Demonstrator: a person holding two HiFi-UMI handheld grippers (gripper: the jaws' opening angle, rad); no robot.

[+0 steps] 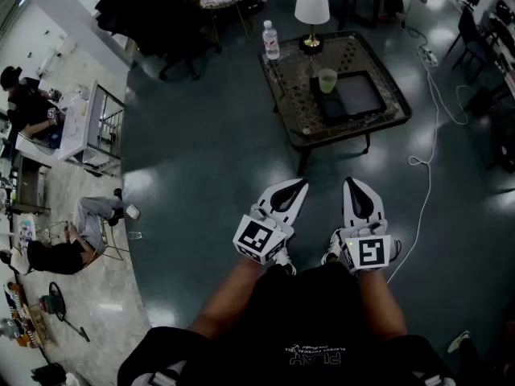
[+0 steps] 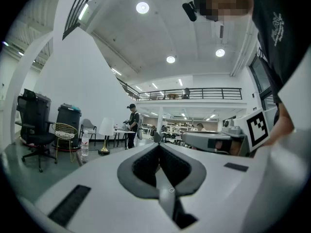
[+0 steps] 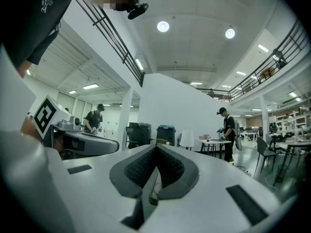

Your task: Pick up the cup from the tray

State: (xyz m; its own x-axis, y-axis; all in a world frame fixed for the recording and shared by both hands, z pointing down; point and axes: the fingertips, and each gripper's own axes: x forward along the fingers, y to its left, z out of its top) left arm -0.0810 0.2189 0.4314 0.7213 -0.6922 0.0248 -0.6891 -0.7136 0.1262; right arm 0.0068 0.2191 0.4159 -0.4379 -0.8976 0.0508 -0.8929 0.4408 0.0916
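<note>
The cup (image 1: 327, 80), pale green and upright, stands in the far left corner of the dark tray (image 1: 360, 95). The tray lies on the right half of a low glass-topped table (image 1: 286, 83) at the far side of the scene. On the table's far edge, a white-shaded lamp (image 1: 311, 10) stands beyond the cup, and a water bottle (image 1: 271, 40) stands at the far left corner. A white cable (image 1: 426, 127) runs across the floor right of the table.

The left gripper (image 1: 299, 186) and right gripper (image 1: 352, 183) are held side by side near the person's body, over the floor, pointing toward the table and well apart from it. Each gripper's jaws are clenched together, with nothing between them.
</note>
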